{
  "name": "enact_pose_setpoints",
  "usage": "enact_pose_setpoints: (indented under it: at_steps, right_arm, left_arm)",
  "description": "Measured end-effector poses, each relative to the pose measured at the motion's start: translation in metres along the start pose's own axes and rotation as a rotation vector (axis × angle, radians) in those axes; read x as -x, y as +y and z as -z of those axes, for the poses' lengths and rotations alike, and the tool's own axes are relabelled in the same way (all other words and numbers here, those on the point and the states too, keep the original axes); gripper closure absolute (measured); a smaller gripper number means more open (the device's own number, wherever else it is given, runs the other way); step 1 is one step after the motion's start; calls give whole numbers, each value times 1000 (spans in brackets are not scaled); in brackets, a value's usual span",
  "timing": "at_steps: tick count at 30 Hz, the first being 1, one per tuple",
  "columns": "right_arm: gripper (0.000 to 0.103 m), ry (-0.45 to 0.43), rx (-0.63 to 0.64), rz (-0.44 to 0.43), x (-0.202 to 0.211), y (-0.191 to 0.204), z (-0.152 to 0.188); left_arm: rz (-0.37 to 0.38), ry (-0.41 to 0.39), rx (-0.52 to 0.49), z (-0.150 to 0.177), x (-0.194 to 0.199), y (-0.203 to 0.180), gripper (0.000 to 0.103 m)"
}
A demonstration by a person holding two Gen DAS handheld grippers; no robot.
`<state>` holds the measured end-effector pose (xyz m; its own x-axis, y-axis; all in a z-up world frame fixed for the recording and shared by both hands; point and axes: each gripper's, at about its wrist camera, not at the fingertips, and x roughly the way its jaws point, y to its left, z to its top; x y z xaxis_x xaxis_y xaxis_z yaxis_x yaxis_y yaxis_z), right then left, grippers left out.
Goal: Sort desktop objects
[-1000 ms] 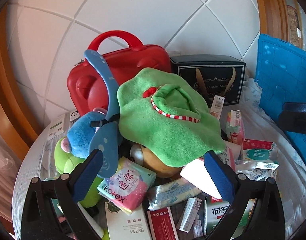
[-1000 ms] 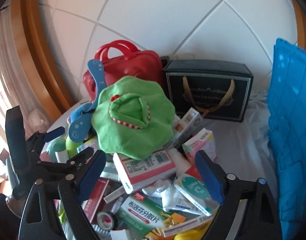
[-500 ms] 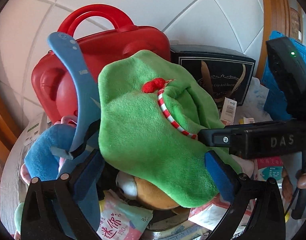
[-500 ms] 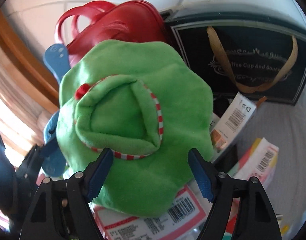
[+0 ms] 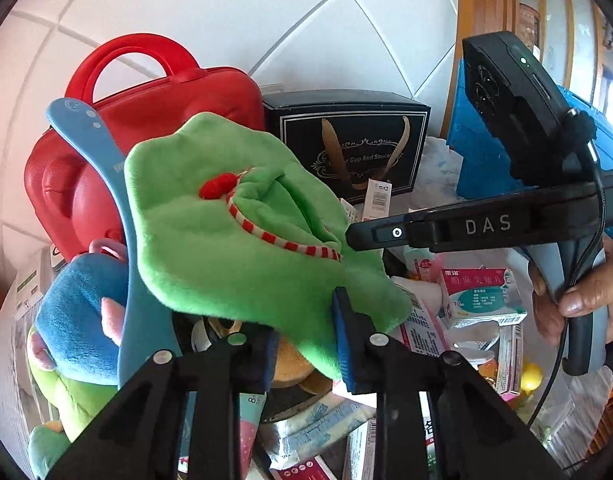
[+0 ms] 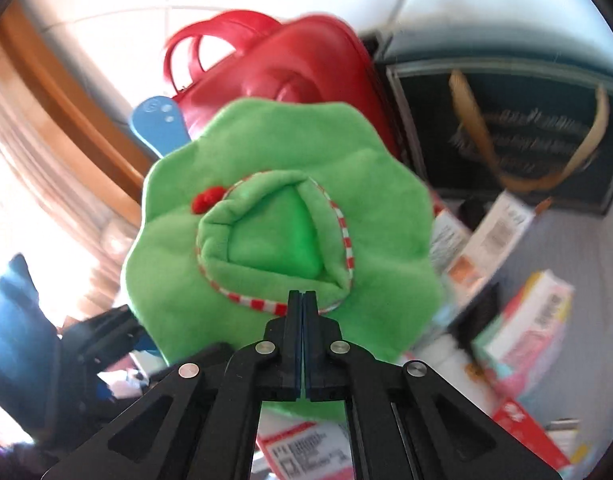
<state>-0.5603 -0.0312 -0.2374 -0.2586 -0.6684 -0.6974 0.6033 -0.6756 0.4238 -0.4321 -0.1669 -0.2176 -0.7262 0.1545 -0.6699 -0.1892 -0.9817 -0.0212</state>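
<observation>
A green plush hat (image 5: 226, 264) with a red-and-white striped band lies on top of a heap of toys and boxes. My left gripper (image 5: 304, 348) is closing on the hat's near brim, and the cloth is pinched between its blue pads. My right gripper (image 6: 302, 300) comes in from the right, its jaws closing tight on the striped band at the edge of the crown (image 6: 266, 240). In the left wrist view its tip (image 5: 352, 236) meets that same fold. A person's hand (image 5: 586, 300) holds the right gripper's handle.
Behind the hat stand a red hard case (image 5: 210, 104) and a black gift box (image 5: 346, 152) against the tiled wall. A blue paddle (image 5: 86, 132) and a blue plush toy (image 5: 78, 320) lie left. Medicine boxes (image 5: 482, 296) lie right, before a blue crate (image 5: 482, 168).
Both grippers moved in on the green hat with jaws wide and have since closed, the left on its near brim and the right on the striped band.
</observation>
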Motion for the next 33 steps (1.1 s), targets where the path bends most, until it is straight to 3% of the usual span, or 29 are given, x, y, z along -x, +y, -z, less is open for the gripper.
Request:
enact_pose_setpoints:
  at_steps: [3, 5, 12, 13, 14, 16, 21, 22, 23, 26, 33]
  right_arm:
    - [94, 19, 87, 99, 9, 4, 9]
    - [80, 72, 92, 67, 6, 0, 21]
    - [64, 96, 212, 74, 12, 8, 68]
    - [54, 92, 240, 82, 11, 11, 71]
    - [38, 82, 258, 91, 10, 12, 72]
    - [24, 44, 250, 98, 5, 11, 66]
    - [25, 13, 168, 57, -18, -1, 48]
    - [44, 22, 155, 52, -23, -3, 44]
    - [70, 32, 135, 13, -24, -4, 42]
    - [89, 0, 190, 50, -11, 14, 41]
    - [91, -141, 180, 68, 46, 31, 35]
  left_arm:
    - [-6, -5, 10, 2, 6, 4, 80]
    - [-23, 19, 23, 3, 2, 8, 80]
    - [-8, 12, 47, -1, -1, 12, 80]
    - [-9, 21, 54, -1, -4, 14, 80]
    - [-10, 34, 65, -2, -7, 16, 80]
    - [-8, 38, 88, -3, -13, 19, 80]
    - [0, 35, 93, -6, -16, 22, 77]
    - [24, 30, 79, -7, -16, 22, 77]
    - [28, 29, 61, -9, -15, 21, 77]
    - [42, 1, 16, -11, -8, 17, 84]
    - [54, -70, -17, -25, 20, 8, 86]
